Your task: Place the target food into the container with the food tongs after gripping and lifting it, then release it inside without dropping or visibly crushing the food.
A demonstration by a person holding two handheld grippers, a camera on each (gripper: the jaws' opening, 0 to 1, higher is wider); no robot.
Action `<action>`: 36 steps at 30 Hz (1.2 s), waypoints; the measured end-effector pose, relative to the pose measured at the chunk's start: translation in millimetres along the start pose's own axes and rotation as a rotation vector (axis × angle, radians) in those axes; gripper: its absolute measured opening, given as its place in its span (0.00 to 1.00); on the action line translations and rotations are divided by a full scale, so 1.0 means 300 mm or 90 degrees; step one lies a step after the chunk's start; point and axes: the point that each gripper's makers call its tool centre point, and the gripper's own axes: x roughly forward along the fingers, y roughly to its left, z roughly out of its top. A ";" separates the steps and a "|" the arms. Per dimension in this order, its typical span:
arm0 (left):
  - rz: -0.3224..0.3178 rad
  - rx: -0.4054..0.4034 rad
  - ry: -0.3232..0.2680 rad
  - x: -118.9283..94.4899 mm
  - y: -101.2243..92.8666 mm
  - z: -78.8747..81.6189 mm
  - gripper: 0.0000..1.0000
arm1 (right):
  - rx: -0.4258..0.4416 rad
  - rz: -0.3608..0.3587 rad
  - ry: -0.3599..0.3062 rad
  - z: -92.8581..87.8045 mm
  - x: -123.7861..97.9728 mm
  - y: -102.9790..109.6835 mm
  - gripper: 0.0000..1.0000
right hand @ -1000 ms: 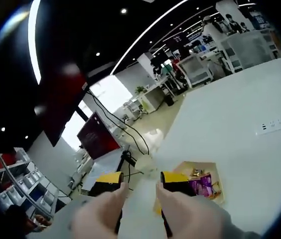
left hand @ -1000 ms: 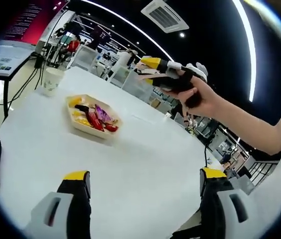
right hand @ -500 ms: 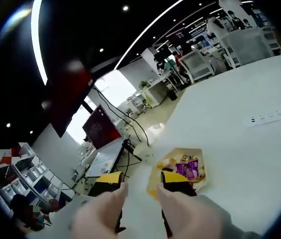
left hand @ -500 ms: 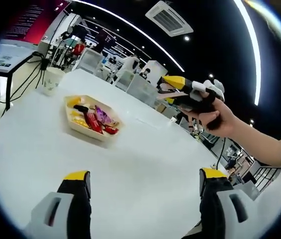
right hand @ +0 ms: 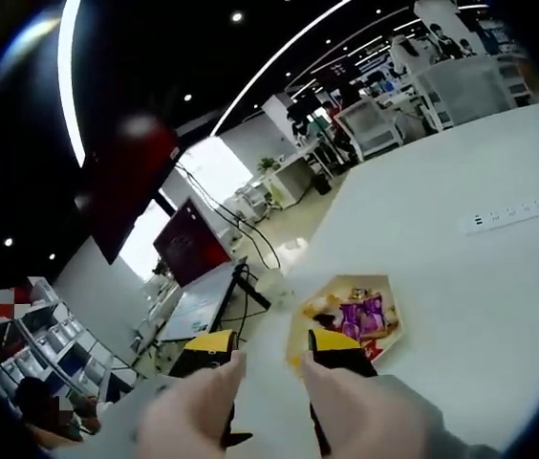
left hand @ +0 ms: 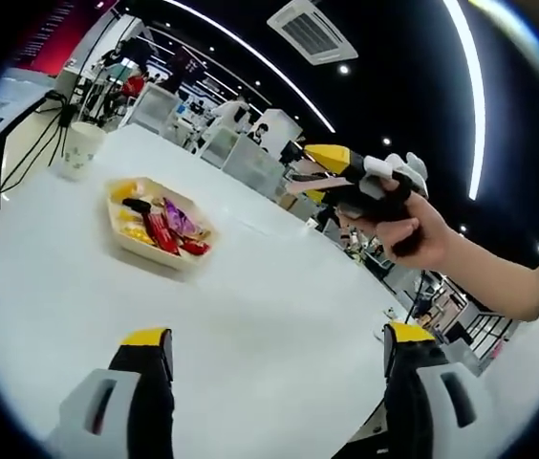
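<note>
Left tongs [left hand: 279, 346] wide apart and low; right tongs [right hand: 268, 346], hand-held [left hand: 405, 222], slightly parted, aloft.

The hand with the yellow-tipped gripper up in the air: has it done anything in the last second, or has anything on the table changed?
The right gripper has shifted a little while held in the air, its jaws keeping the same narrow gap and holding nothing. The beige tray of wrapped snacks and the paper cup stayed put on the white table; the left gripper stayed open.

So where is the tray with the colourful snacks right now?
The shallow beige tray of wrapped snacks sits on the white table, upper left in the left gripper view, near a white paper cup. In the right gripper view it lies just beyond the right gripper.
</note>
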 end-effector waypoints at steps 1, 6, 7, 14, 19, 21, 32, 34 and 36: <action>-0.005 -0.001 0.000 -0.002 -0.003 0.007 0.92 | -0.004 -0.003 -0.001 0.002 0.004 -0.001 0.30; -0.039 -0.002 0.003 0.002 -0.020 0.023 0.92 | -0.015 -0.026 -0.019 0.014 -0.014 0.000 0.29; -0.049 0.001 0.008 0.006 -0.028 0.021 0.93 | -0.017 -0.026 -0.026 0.012 -0.024 0.003 0.29; -0.052 0.009 0.012 0.006 -0.009 0.022 0.92 | 0.004 -0.025 -0.028 -0.023 0.002 -0.042 0.29; -0.031 -0.057 0.010 0.029 0.017 0.007 0.88 | 0.013 0.005 -0.012 -0.058 -0.003 -0.038 0.29; -0.040 -0.061 -0.025 0.042 0.000 0.033 0.90 | 0.012 0.011 -0.011 -0.066 -0.016 -0.048 0.29; -0.117 -0.092 -0.044 0.059 -0.067 0.107 0.87 | 0.029 0.013 -0.019 -0.050 -0.040 -0.040 0.29; -0.125 -0.103 -0.070 0.049 -0.076 0.134 0.89 | 0.015 0.020 -0.021 -0.053 -0.044 -0.012 0.29; -0.136 -0.081 -0.062 0.047 -0.088 0.123 0.90 | 0.012 0.023 -0.023 -0.061 -0.050 0.003 0.29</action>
